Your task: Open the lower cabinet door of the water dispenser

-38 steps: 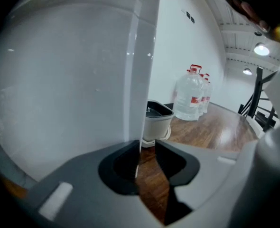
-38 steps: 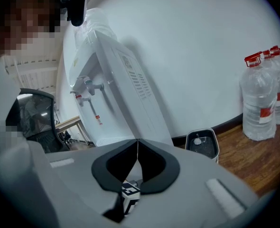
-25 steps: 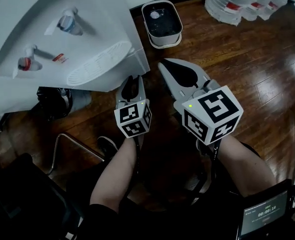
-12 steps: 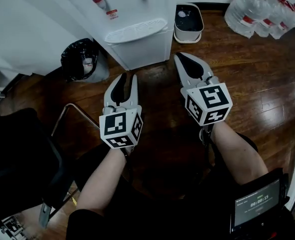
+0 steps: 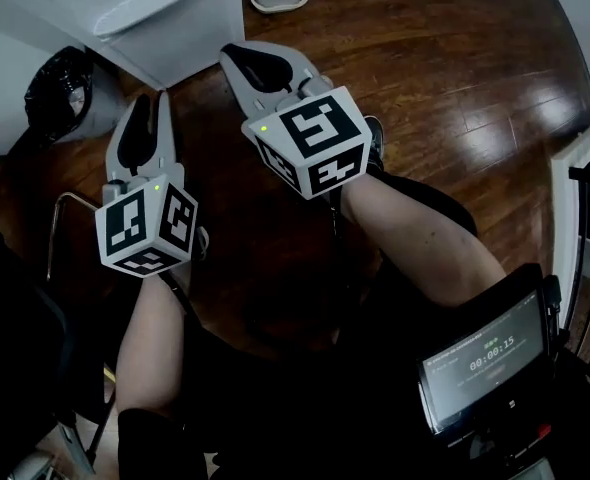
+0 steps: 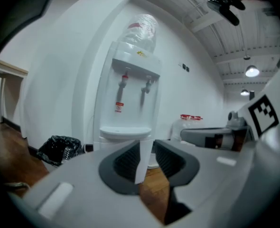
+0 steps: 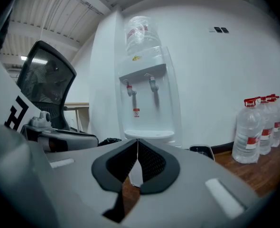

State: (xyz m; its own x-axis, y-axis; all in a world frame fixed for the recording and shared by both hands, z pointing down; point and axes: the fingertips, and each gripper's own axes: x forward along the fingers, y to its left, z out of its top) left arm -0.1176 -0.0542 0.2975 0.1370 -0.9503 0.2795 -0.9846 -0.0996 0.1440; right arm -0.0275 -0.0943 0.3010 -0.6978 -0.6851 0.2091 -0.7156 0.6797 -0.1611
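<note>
At the far left of the head view, a black bin bag (image 5: pixel 60 93) on the wooden floor (image 5: pixel 445 98), just beside the white water dispenser (image 5: pixel 165 13). Stands upright, long axis vertical, with taps (image 6: pixel 124 82) and drip tray (image 6: pixel 125 133) facing both grippers. Lower cabinet door (image 5: pixel 180 48) flush and unopened, mostly masked by the jaws in the two gripper views.

Next, the left gripper (image 5: pixel 152 98): jaws parted by a narrow slot, with nothing between them and only the dispenser's white front showing through the gap. Touches nothing, well apart from the cabinet.

Then the right gripper (image 5: pixel 243 53): clenched, pad tips meeting, empty, likewise apart from the dispenser.

Further right, large water bottles (image 7: pixel 256 127) standing on the floor, and a small timer screen (image 5: pixel 485 358) at lower right.

Against half a second ago: dispenser now pushed to the top left edge of the head view, taps out of that frame, both grippers further left in it. Right jaws clenched as before.
</note>
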